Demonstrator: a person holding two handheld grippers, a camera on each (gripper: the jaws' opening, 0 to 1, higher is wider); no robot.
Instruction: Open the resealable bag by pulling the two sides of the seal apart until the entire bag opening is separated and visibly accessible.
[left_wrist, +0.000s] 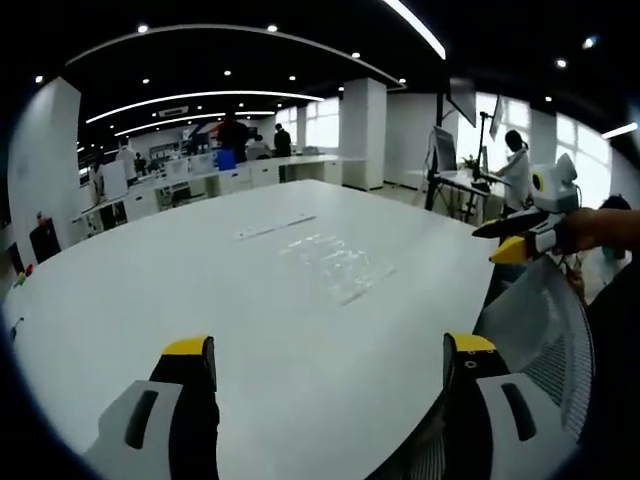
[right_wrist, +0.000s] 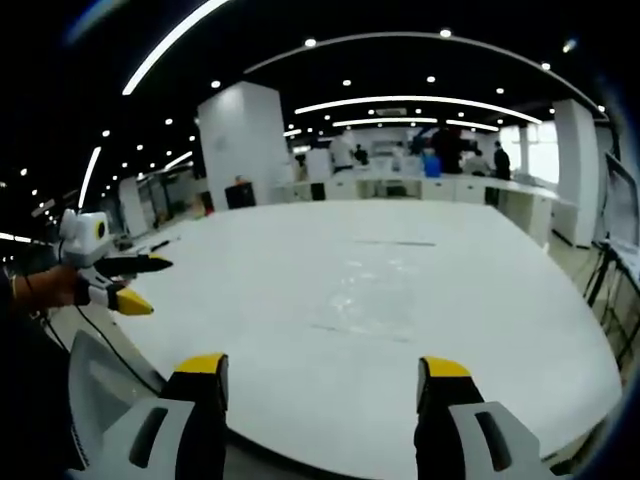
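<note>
**Inspector:** Start with the biggest surface. Your table (left_wrist: 200, 300) is a broad, rounded slab with a smooth matte white top and a curved edge; the right gripper view shows it the same way (right_wrist: 520, 330).

**Operator:** And the bag?

**Inspector:** The resealable bag (left_wrist: 335, 262) lies flat near the middle of the tabletop, well apart from both of your tools. It is clear, glossy film, roughly rectangular, and hard to pick out against the white; in the right gripper view (right_wrist: 365, 290) it reads as a faint shiny patch. Whether its seal is parted, I cannot tell.

**Operator:** My grippers?

**Inspector:** Your left gripper (left_wrist: 330, 360) has its jaws standing wide apart with nothing between them: black fingers with yellow tips on grey bodies. Your right gripper (right_wrist: 325, 380) is likewise spread and empty. Each also appears at the other view's edge, held in your hand off the table edge: the right one (left_wrist: 515, 237), the left one (right_wrist: 140, 285).

**Operator:** Anything else?

**Inspector:** A grey mesh chair back (left_wrist: 545, 330) sits by the table edge.
</note>
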